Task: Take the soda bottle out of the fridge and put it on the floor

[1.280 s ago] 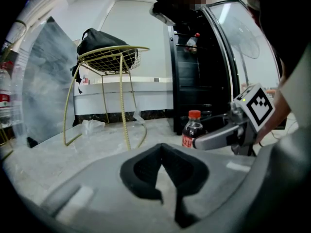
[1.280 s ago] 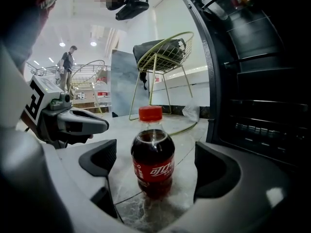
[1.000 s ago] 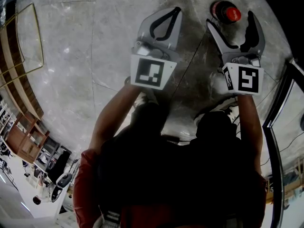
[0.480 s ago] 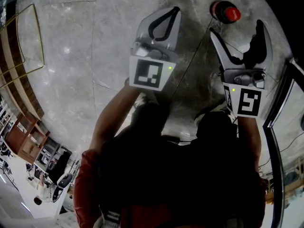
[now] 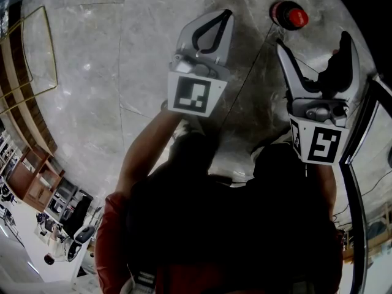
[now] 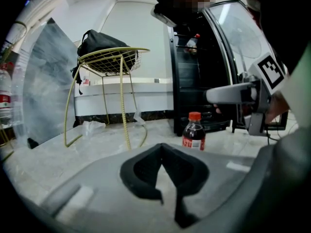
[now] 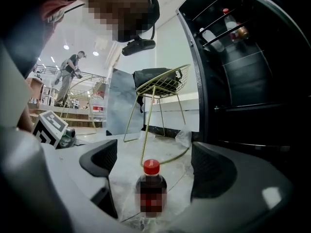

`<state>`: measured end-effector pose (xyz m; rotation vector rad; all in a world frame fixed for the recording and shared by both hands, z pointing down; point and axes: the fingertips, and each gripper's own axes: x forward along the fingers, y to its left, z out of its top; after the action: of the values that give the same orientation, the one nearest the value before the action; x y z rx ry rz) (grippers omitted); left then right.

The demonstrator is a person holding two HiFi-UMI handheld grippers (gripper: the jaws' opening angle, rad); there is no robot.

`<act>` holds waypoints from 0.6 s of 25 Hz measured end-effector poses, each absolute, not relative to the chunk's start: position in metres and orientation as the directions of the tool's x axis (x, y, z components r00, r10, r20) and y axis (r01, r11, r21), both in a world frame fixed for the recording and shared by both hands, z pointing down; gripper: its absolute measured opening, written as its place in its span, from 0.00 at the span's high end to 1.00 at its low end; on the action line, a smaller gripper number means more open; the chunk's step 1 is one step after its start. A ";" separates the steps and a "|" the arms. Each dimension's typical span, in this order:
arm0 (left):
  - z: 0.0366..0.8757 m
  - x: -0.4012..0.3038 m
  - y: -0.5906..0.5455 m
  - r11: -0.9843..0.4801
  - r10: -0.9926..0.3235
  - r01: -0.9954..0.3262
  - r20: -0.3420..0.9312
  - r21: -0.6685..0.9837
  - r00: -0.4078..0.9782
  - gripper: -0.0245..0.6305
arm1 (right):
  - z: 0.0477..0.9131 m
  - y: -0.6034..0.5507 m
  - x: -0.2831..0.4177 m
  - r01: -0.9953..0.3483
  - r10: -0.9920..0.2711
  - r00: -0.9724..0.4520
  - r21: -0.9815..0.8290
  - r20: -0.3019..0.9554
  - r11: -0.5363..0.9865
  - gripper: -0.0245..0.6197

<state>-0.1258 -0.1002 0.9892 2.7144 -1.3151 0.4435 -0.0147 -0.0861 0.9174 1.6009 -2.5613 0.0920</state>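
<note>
Dim vignetted head view, bright gripper views, strong fisheye bending, near tool parts perhaps out of focus

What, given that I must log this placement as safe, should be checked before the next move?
1. Soda bottle upright on the floor: ok.
2. Red cap on the bottle: ok; whether it is tight, cannot tell.
3. Right gripper open and apart from the bottle: ok.
4. Left gripper shut with nothing in it: ok.
5. Fridge closed: not ok, it stands open.
</note>
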 end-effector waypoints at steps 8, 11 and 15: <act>0.988 -0.127 -0.101 -0.617 -0.758 -0.786 0.296 -0.036 0.581 0.96 | 0.915 -0.085 -0.012 -0.898 -0.891 -0.435 0.011 0.132 0.440 0.43; 0.990 -0.127 -0.101 -0.617 -0.758 -0.786 0.299 -0.036 0.580 0.96 | 0.916 -0.084 -0.010 -0.899 -0.892 -0.433 0.005 0.127 0.437 0.52; 0.990 -0.126 -0.100 -0.623 -0.754 -0.781 0.302 -0.043 0.584 0.96 | 0.918 -0.084 -0.008 -0.905 -0.898 -0.419 0.017 0.137 0.425 0.59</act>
<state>-0.1262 -0.1000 0.9900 2.7112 -1.3176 0.4478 -0.0078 -0.0843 0.9178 1.6184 -2.5443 0.0891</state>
